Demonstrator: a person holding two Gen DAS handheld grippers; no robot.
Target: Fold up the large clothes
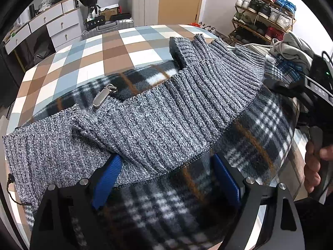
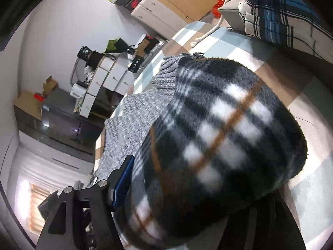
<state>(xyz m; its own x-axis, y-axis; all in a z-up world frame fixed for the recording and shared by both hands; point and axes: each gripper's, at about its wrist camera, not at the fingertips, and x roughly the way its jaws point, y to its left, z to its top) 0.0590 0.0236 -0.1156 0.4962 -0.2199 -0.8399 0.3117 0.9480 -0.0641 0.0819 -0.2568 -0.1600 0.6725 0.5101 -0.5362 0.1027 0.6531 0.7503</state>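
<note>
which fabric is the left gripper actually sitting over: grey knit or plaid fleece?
The plaid fleece: it fills the gap between the left gripper fingers. The grey ribbed knit lies farther out, overlapping only the left fingertip.

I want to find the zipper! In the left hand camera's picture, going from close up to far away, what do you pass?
Left hand-held gripper → plaid fleece lining → grey knit jacket → zipper pull → checkered bed cover → silver suitcase → cream wardrobe.
</note>
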